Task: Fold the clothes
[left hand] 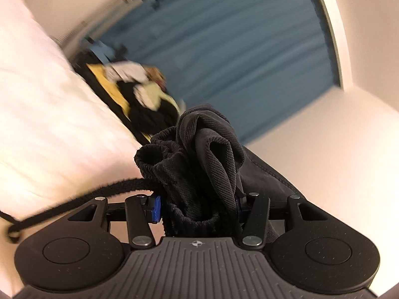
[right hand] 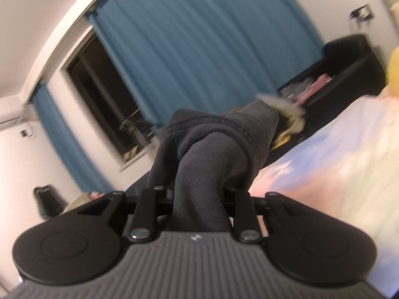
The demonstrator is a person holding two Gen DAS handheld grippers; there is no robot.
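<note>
My left gripper (left hand: 198, 206) is shut on a bunched wad of a black ribbed garment (left hand: 199, 149), held up in the air; a black drawstring (left hand: 74, 196) trails off to the left. My right gripper (right hand: 198, 199) is shut on a thick fold of the same kind of dark grey fabric (right hand: 212, 144), with a stitched hem on top. The fingertips of both grippers are hidden by cloth. Both views are tilted and motion-blurred.
A white bed (left hand: 37, 104) lies at the left in the left wrist view and at the right in the right wrist view (right hand: 336, 154). A pile of mixed clothes (left hand: 144, 94) lies beyond it. Blue curtains (right hand: 187, 49), a dark window (right hand: 99, 87) and a black sofa (right hand: 349, 67) stand behind.
</note>
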